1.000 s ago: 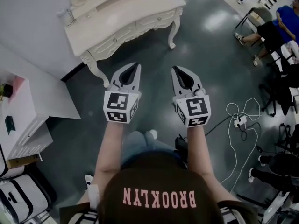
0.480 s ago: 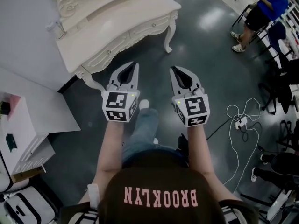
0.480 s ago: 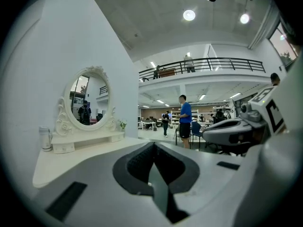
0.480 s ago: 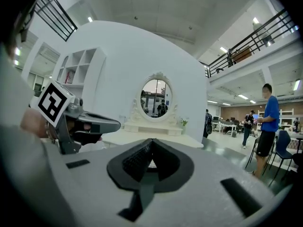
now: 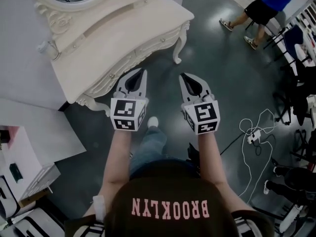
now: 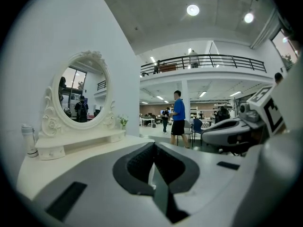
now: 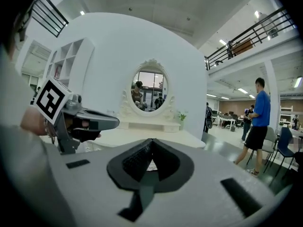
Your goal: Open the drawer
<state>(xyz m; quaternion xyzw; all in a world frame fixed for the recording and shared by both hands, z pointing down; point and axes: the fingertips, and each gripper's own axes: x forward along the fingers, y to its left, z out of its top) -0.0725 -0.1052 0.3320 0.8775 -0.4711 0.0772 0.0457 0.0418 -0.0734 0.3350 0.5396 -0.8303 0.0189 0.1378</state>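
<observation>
Dark floor filled mid-frame; the dressing table stood upper left, its drawer shut. Left gripper and right gripper, jaws together and empty, hovered short of it, so the reach and pull looked undone.

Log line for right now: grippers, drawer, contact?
left gripper: shut, empty | right gripper: shut, empty | drawer: closed | contact: none seen, both facing dressing table

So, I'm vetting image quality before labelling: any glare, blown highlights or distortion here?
Head view: bright glare patches lie on the glossy floor. Left gripper view: the ceiling lamp is blown out, and the corners are black. Right gripper view: the fisheye lens bends the balcony railing, and the edges are dark.
</observation>
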